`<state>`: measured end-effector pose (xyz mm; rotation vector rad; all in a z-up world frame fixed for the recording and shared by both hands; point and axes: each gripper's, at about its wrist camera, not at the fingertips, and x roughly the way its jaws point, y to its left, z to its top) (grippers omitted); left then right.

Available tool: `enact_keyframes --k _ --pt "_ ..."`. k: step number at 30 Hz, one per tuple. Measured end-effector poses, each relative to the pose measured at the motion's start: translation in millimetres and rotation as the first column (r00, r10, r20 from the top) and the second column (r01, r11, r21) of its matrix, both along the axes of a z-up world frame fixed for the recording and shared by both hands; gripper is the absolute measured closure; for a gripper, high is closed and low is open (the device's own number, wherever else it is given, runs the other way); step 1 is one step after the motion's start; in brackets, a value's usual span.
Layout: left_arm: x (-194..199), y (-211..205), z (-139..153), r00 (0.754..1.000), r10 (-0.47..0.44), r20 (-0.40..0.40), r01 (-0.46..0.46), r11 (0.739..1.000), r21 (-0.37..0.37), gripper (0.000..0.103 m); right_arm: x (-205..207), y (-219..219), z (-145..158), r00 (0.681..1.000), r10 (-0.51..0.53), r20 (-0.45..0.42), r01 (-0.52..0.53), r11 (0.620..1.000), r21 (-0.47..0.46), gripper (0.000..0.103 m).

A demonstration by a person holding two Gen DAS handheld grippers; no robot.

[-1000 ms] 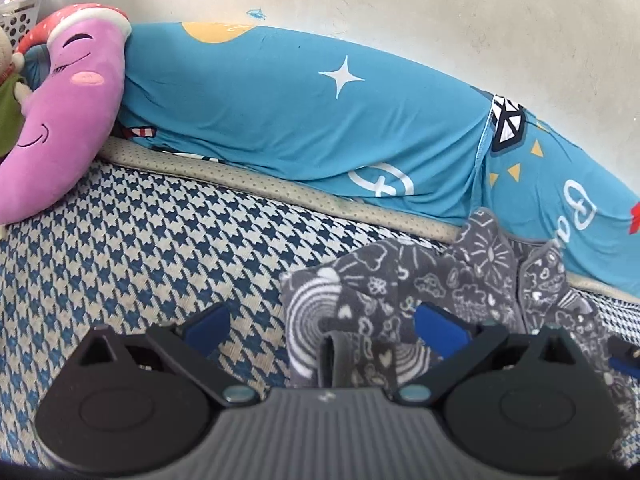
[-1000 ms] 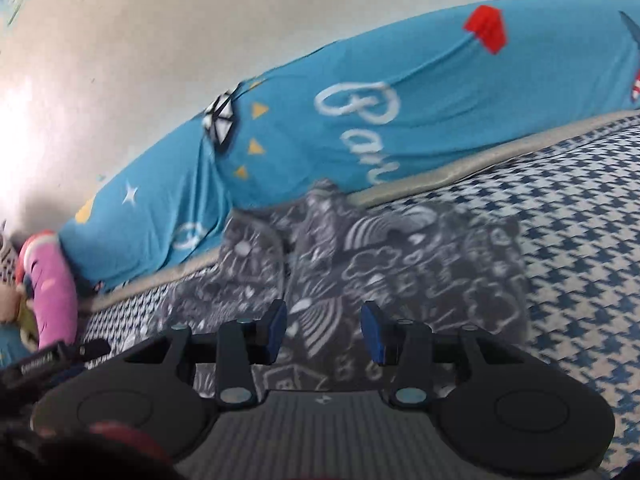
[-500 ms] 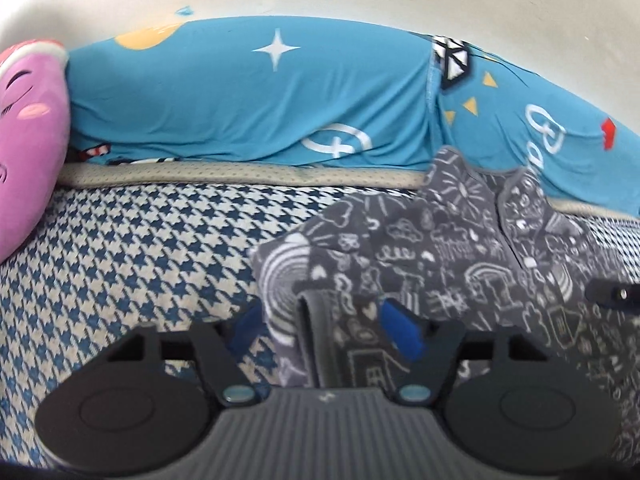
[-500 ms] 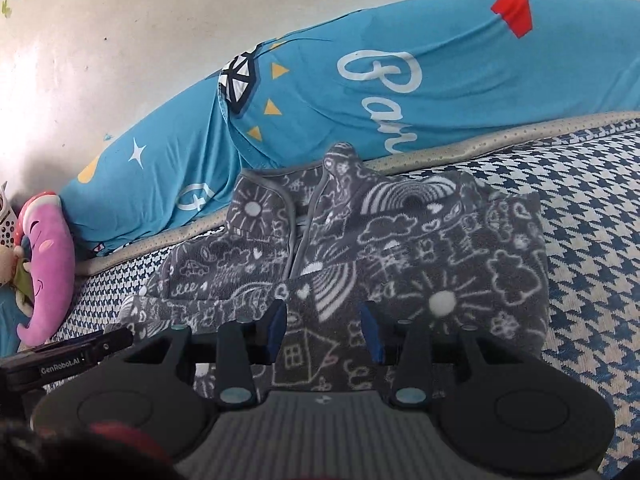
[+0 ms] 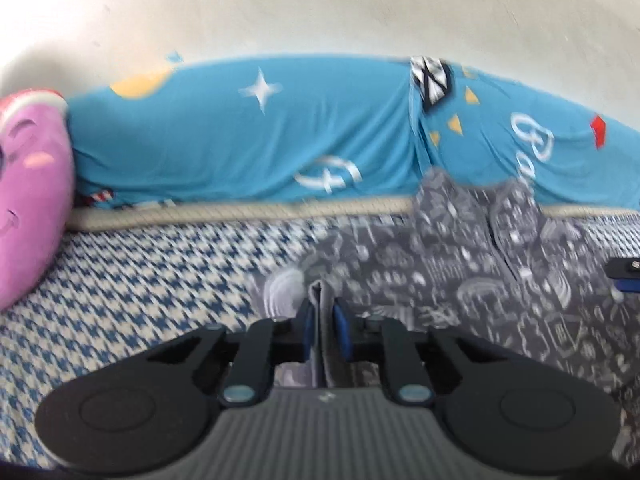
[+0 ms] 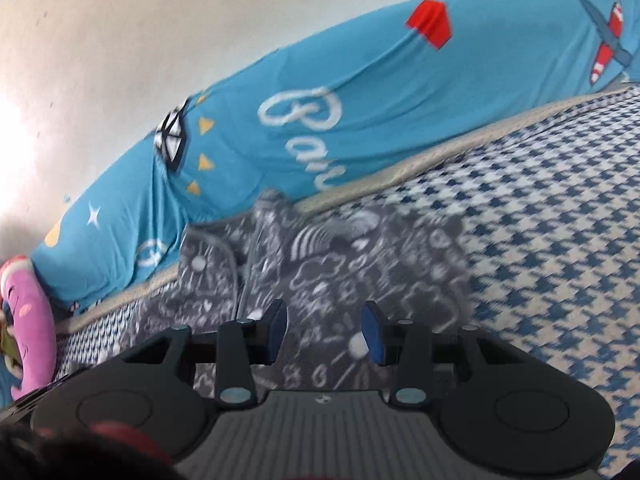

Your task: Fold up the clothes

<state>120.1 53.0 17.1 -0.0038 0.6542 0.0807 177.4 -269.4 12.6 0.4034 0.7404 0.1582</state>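
Left gripper [image 5: 323, 330]: jaws nearly closed, pinching a grey ribbed edge of the grey doodle-print garment [image 5: 460, 280]. The fold of fabric stands upright between the two blue pads [image 5: 306, 330], pads touching it on both sides. The rest of the garment spreads right of and beyond the jaws in the left wrist view.

Right gripper [image 6: 325, 332]: jaws apart, nothing between them. The garment [image 6: 340, 272] lies under and ahead of the gap; whether the fingertips touch the cloth cannot be told, the frame is motion-blurred.

The garment sits on the houndstooth bed cover [image 5: 140, 280], toward the far edge of the bed. Its upper part rises against the long blue bolster [image 5: 240, 140], overlapping the beige piping along the far edge. In the right wrist view the bare bed cover [image 6: 560, 220] extends right of the garment, and the bolster [image 6: 360, 100] runs along the wall.

A pink plush pillow [image 5: 28, 200] is at the left end of the bolster, well apart from the garment. It also shows at the left edge of the right wrist view [image 6: 32, 320].

A tip of the right gripper shows at the right edge of the left wrist view, over the garment.
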Motion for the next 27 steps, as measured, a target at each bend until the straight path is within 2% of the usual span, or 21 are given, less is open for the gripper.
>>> enact_keyframes --k 4,10,15,21,25,27 --pt "-3 1 14 0.998 0.031 0.055 -0.03 0.999 -0.014 0.091 0 -20 4 0.997 -0.079 0.012 0.079 0.997 -0.01 0.062" --pt "-5 4 16 0.997 0.055 0.056 -0.055 0.998 -0.001 0.091 4 -35 1 0.99 -0.139 -0.023 0.139 0.99 -0.021 0.062" --pt "-8 8 27 0.984 0.113 0.134 -0.118 0.993 0.029 0.091 5 -42 -3 0.983 -0.179 -0.039 0.178 0.984 -0.02 0.062" --pt "1 17 14 0.982 0.18 0.048 -0.182 0.982 0.04 0.09 8 -44 -9 0.979 -0.192 -0.063 0.191 0.981 -0.021 0.062" --pt "7 23 5 0.974 0.225 -0.009 -0.224 0.973 0.05 0.086 11 -46 -15 0.979 -0.186 -0.089 0.188 0.982 0.014 0.061" --pt "7 25 5 0.971 0.238 -0.013 -0.237 0.971 0.044 0.077 13 -46 -19 0.98 -0.168 -0.108 0.173 0.984 0.036 0.06"
